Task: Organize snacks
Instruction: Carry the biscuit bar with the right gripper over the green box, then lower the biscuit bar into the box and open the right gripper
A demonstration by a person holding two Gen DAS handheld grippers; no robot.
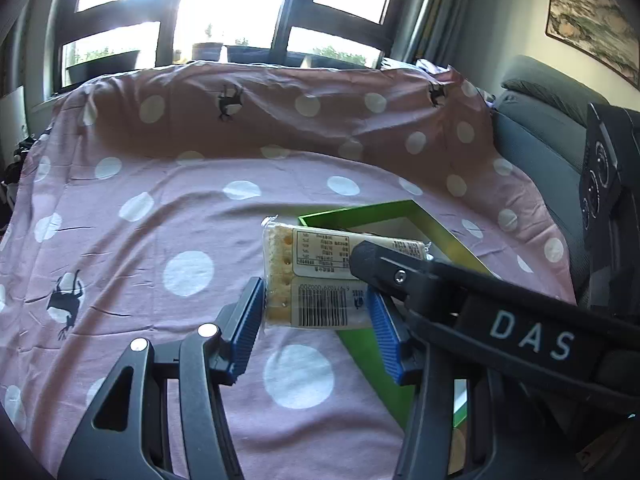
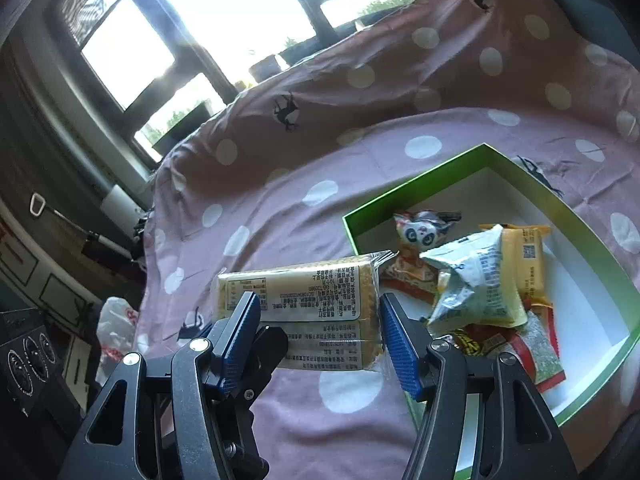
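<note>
A clear-wrapped pack of crackers (image 1: 316,276) with a white label and barcode hangs above the pink cloth, just left of a green box (image 1: 360,216). My left gripper (image 1: 316,316) is shut on it, blue pads pressing both sides. One black finger (image 1: 384,268) of the right gripper lies across the pack's right end. In the right wrist view the same pack (image 2: 304,296) sits between the pads of my right gripper (image 2: 316,328), shut on it, with a left finger (image 2: 264,356) beneath. The green box (image 2: 404,192), white inside, holds several snack packets (image 2: 476,280).
A pink polka-dot cloth (image 1: 160,208) covers the surface and rises at the back below the windows. A grey seat (image 1: 540,128) stands to the right. A white plastic bag (image 2: 116,328) and a black device with dials (image 2: 24,356) lie off the cloth's left edge.
</note>
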